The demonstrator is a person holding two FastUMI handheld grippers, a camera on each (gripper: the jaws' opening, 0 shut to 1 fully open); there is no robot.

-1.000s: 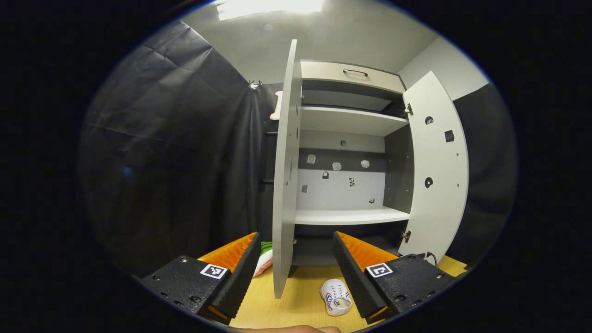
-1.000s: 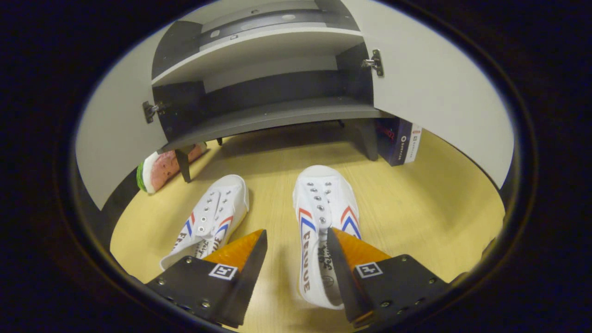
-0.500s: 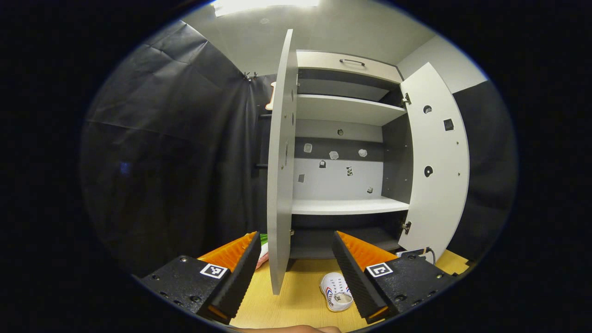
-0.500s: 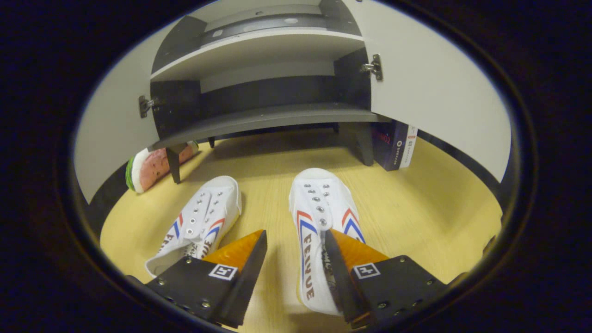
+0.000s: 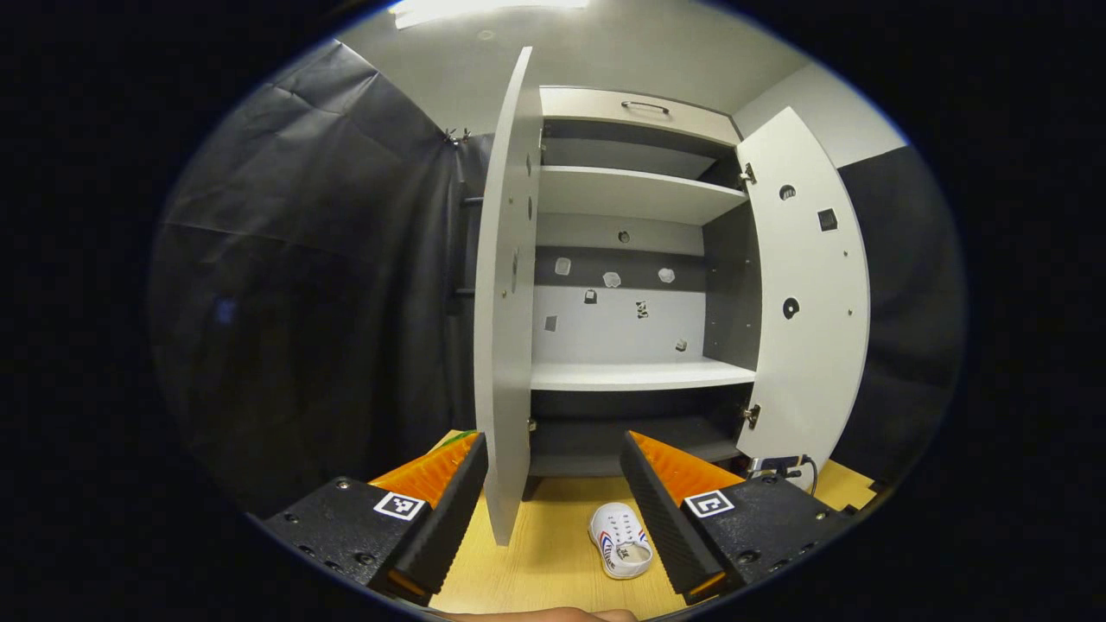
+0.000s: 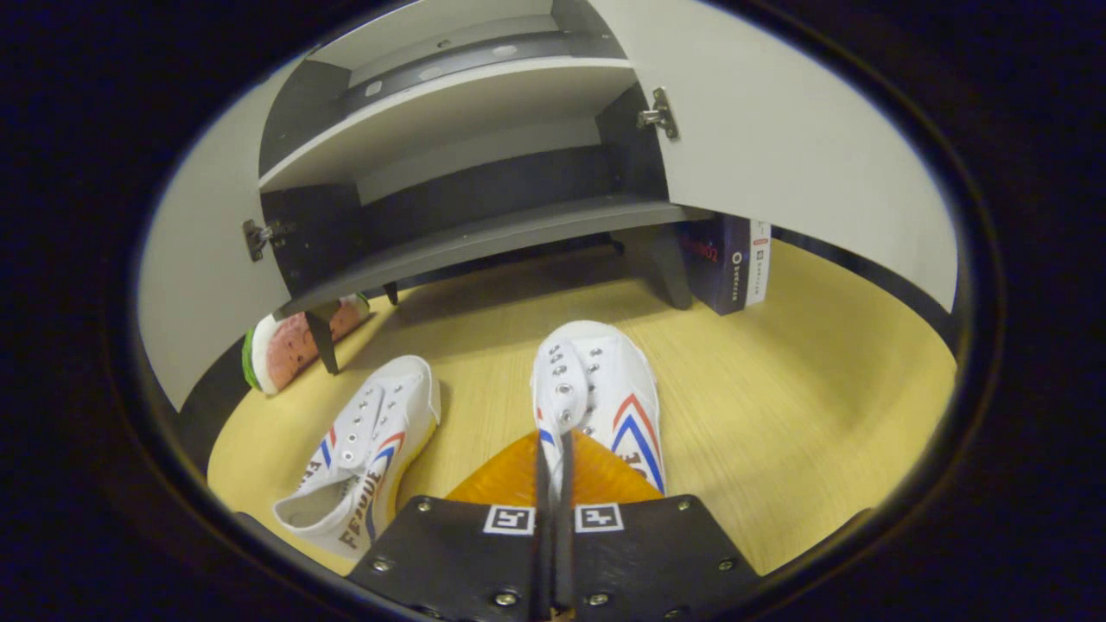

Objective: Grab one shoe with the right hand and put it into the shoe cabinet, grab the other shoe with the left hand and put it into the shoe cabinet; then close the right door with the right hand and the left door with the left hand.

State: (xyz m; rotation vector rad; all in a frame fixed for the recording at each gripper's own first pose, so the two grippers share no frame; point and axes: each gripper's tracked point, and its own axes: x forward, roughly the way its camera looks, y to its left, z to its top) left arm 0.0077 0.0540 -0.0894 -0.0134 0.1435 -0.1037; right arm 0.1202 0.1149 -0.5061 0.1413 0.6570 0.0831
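Note:
In the right gripper view my right gripper [image 6: 553, 449] is shut on the right white shoe [image 6: 605, 389], its orange fingers pinching the shoe's side wall near the lace holes. A second white shoe [image 6: 363, 449] with red and blue stripes lies to its left on the yellow floor. The shoe cabinet's dark bottom shelf [image 6: 484, 238] is open ahead, both doors swung out. In the left gripper view my left gripper [image 5: 553, 484] hangs open and holds nothing, facing the cabinet [image 5: 631, 259]. The left door's edge [image 5: 505, 328] stands between its fingers, and one shoe [image 5: 620, 540] lies below.
A watermelon-slice toy [image 6: 294, 341] lies by the cabinet's left leg. A dark box [image 6: 726, 272] stands behind the right leg under the right door [image 6: 778, 147]. Black cloth walls flank the cabinet. A cable [image 5: 799, 466] shows by the right door's foot.
My right gripper has gone from open astride the right shoe to shut on it, and the shoe has tilted. The left gripper has drifted slightly, the cabinet sliding left in its view.

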